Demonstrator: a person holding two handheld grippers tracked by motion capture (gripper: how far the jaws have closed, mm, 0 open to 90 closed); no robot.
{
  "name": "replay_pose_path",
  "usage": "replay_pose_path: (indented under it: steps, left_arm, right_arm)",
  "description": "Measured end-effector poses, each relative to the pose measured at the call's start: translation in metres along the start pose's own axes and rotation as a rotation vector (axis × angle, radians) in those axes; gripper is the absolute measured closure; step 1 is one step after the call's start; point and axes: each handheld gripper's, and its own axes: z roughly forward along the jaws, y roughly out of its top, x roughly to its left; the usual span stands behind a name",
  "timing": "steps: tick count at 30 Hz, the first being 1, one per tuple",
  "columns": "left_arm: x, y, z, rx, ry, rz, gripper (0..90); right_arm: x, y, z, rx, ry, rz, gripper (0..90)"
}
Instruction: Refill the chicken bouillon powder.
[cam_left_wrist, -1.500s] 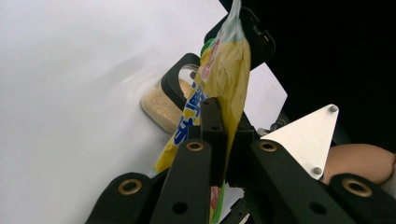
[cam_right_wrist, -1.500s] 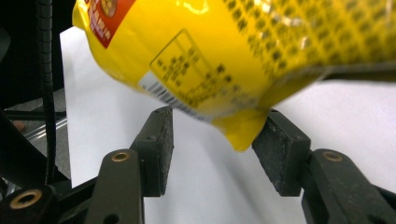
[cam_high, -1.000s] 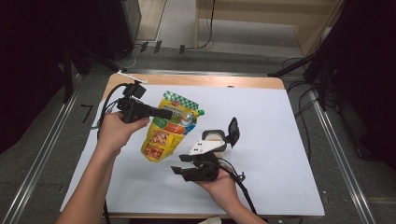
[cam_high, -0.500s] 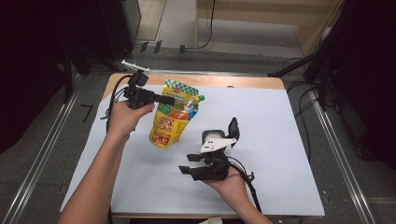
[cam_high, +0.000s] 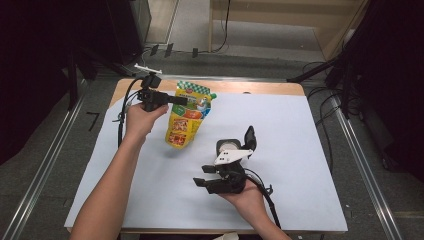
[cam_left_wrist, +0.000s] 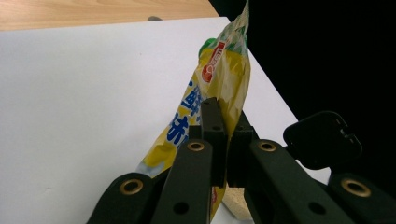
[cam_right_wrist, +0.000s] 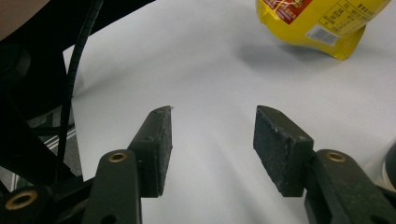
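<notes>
The left tool (cam_high: 181, 100) is clamped on the yellow snack bag (cam_high: 187, 116), lifted off the bench (cam_high: 300, 130); the right tool (cam_right_wrist: 212, 140) gapes empty; set-down likely remains.

my left claw (cam_left_wrist: 223, 140) pinches a glossy, crinkled plastic pouch (cam_high: 187, 116); my pads (cam_right_wrist: 280, 144) look rough and matt, the sheet (cam_high: 300, 130) smooth, the edge (cam_high: 260, 88) wood.

tool (cam_right_wrist: 212, 149) jaws apart over white sheet (cam_right_wrist: 215, 60); yellow pouch (cam_right_wrist: 322, 21) beyond.

A white sheet (cam_high: 300, 150) covers the wooden table (cam_high: 260, 88), grey floor (cam_high: 45, 150) around.
</notes>
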Motion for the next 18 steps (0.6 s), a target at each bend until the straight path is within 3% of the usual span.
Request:
replay_pose_path:
  steps: [6, 18]
  left_arm:
    - [-0.004, -0.008, -0.003, -0.004, -0.022, 0.021, 89.4]
    - [-0.005, -0.026, -0.018, -0.021, -0.022, 0.044, 88.1]
  right_arm:
    - [-0.001, 0.0, 0.002, 0.005, -0.003, -0.003, 48.4]
    - [-0.003, -0.001, 0.003, 0.005, 0.004, -0.01, 48.5]
